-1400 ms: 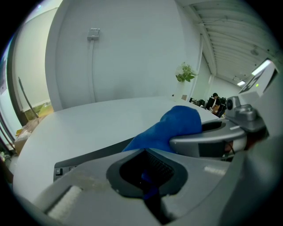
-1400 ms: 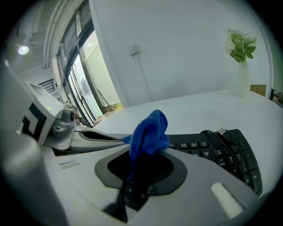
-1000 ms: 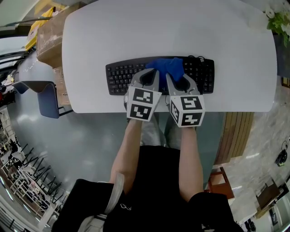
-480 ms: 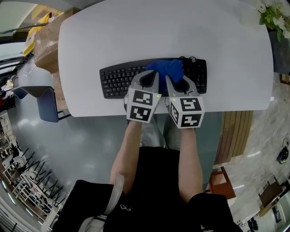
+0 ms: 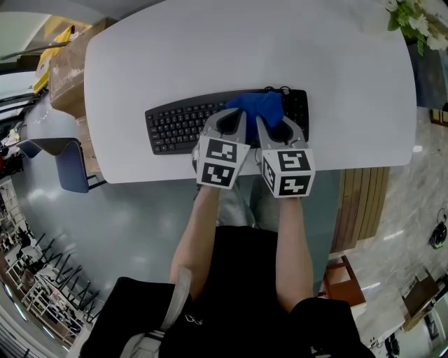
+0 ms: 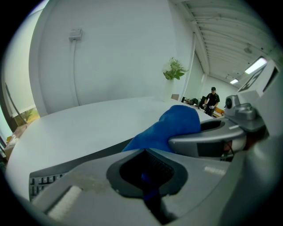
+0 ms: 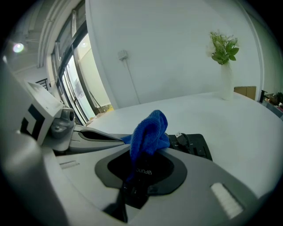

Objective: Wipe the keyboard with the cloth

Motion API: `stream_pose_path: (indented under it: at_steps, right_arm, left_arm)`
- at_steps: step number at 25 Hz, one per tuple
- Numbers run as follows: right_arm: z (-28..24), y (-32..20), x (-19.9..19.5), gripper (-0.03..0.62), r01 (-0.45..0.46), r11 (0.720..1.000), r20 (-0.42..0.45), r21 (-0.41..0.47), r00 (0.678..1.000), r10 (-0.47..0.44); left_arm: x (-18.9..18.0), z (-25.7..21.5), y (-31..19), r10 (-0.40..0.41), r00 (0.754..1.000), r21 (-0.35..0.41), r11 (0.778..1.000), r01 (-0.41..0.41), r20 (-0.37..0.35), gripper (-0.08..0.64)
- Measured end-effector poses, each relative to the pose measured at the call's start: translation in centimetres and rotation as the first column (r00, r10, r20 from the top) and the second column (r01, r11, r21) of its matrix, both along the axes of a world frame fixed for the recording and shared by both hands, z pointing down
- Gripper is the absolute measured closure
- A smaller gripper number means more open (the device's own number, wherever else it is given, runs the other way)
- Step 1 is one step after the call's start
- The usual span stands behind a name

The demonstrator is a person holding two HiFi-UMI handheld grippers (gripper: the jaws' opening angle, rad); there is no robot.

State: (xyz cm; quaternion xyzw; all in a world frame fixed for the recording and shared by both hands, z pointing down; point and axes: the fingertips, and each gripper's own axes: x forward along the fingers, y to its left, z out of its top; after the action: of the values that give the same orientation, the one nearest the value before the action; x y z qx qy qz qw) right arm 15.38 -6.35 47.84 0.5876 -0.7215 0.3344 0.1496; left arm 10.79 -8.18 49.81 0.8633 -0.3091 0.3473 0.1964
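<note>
Head view, left to right. A cardboard box (image 5: 66,66) and a blue-grey chair (image 5: 70,157) stand off the left edge of the white, round-cornered table (image 5: 245,49). A black keyboard (image 5: 175,126) lies on the table near its front edge, slightly tilted, with its left end closer to the person. The left gripper (image 5: 234,115) reaches over the keyboard's right half, its marker cube toward the person. In the left gripper view its jaws are drawn together, with a thin fold of the blue cloth (image 5: 257,105) caught in the seam between them. The cloth itself is bunched on the right portion of the keyboard, directly ahead of both grippers and rising above the keys. The right gripper (image 5: 273,120) sits just beside the left one, almost parallel to it, and also over the keyboard's right half. In the right gripper view its jaws are likewise closed, and the cloth runs down into the gap between them and stands up as a folded hump ahead of the tips. Both grippers thus clamp the same cloth from its near side. The keyboard's right end and its cable show just past the cloth. A green plant (image 5: 413,17) in a pale vase stands at the table's far right corner, well apart from the keyboard.
</note>
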Motion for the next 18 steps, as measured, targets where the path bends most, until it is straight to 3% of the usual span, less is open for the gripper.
stream_pose_path:
  at_steps: [18]
  right_arm:
    - [-0.5,0.9,5.1,0.508,-0.036,0.999,-0.041,-0.005,0.999,0.036]
  left_arm:
    - [5.4,0.0,1.1,0.057,0.998,-0.011,0.998,-0.057,-0.016,0.564]
